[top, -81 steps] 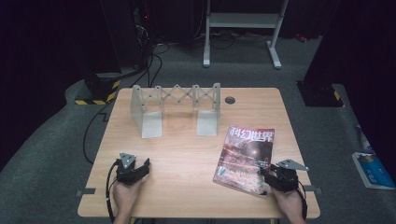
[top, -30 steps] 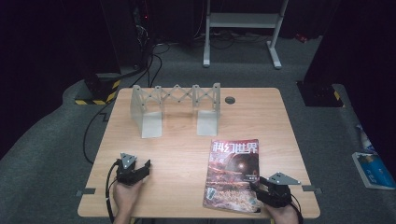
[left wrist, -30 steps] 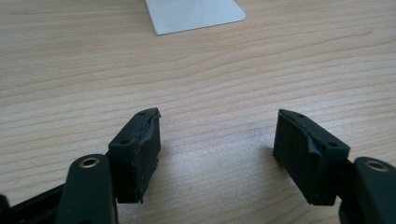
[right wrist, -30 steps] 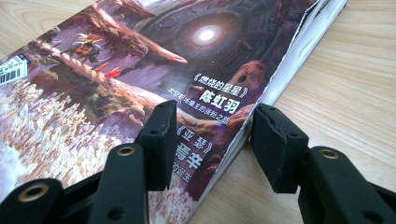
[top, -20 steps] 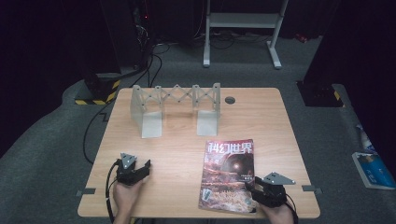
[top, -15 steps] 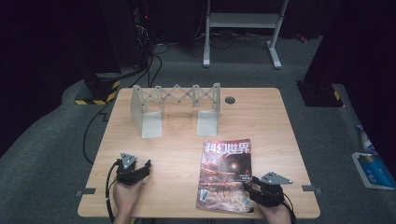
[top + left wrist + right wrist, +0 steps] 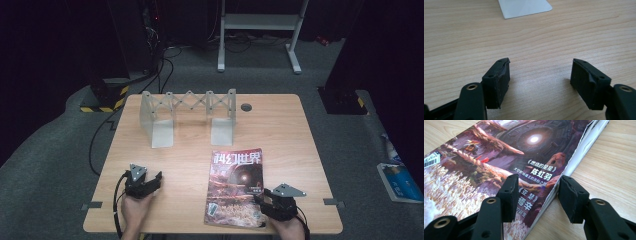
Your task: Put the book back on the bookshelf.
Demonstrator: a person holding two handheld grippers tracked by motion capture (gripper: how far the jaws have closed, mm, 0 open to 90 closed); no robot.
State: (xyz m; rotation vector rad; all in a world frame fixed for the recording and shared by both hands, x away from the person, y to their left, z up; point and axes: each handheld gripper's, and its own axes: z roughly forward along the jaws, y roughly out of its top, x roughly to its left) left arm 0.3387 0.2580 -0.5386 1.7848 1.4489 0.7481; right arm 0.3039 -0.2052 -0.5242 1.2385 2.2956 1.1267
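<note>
A science-fiction magazine (image 7: 235,185) with a dark cover lies flat on the wooden table (image 7: 295,145), right of the front middle. My right gripper (image 7: 261,204) is at its near right corner. In the right gripper view the magazine (image 7: 499,152) passes between the open jaws (image 7: 537,182): one pad rests over the cover, the other stands on the table against the page edge. My left gripper (image 7: 146,176) rests on bare wood at the front left. Its jaws (image 7: 540,62) are wide apart with nothing between them.
A grey metal expanding rack (image 7: 187,107) with two upright end plates stands at the back middle; one foot plate (image 7: 524,7) shows ahead of the left gripper. A round cable hole (image 7: 246,107) sits beside it. A blue book (image 7: 400,181) lies on the floor at the right.
The right gripper and the magazine have slid left along the table's front, and the magazine has turned from tilted to nearly square with the table. The left gripper has stayed put.
</note>
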